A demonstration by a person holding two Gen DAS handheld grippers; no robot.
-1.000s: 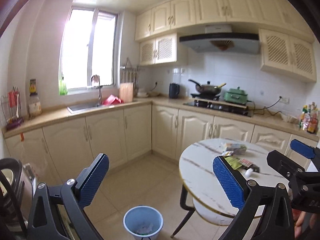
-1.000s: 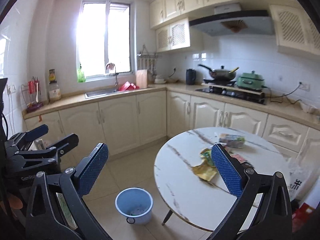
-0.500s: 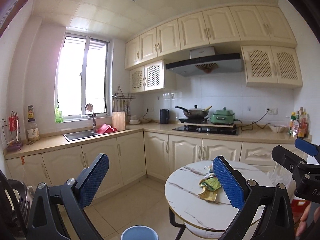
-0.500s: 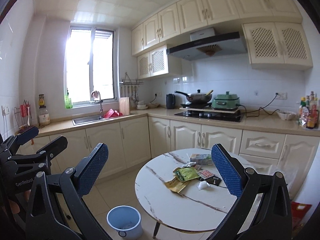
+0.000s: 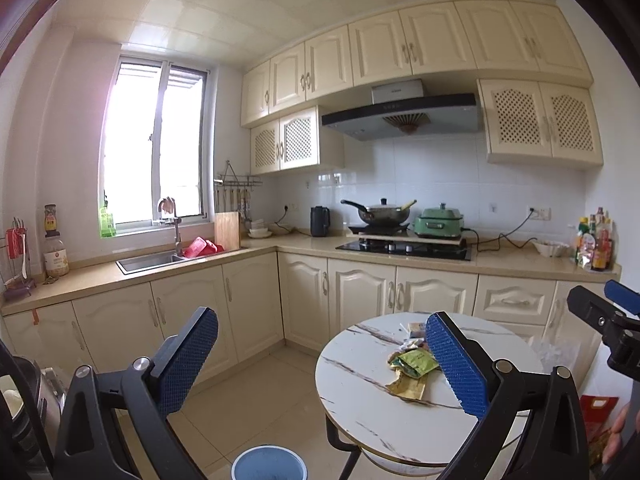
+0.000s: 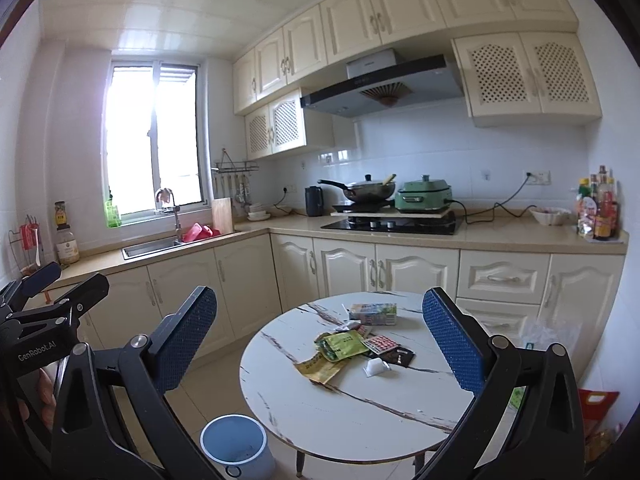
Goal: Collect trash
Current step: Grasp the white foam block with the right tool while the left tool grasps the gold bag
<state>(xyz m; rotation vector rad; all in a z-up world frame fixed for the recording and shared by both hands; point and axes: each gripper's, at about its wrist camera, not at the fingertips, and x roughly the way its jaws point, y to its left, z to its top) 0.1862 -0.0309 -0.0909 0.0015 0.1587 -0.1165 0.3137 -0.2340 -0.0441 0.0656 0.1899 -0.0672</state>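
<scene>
My left hand-held gripper [image 5: 320, 364] hides part of the wrapper pile [image 6: 352, 350]; labels too small to read. The blue bin [image 6: 236, 450] is cut off at 6 o'clock in the left view. Both hand-held grippers, left and right [image 6: 320, 346], stand wide apart, holding and touching nothing; pads blue, dimpled. Wrappers, crinkled foil, green and gold, lie mid-top on the round marble-pattern bench [image 6: 312, 404]. Bin on the floor at 7 o'clock of the bench.

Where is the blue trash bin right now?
In the right wrist view the blue trash bin stands on the floor at lower left, beside the round marble table, below the wrappers.
</scene>
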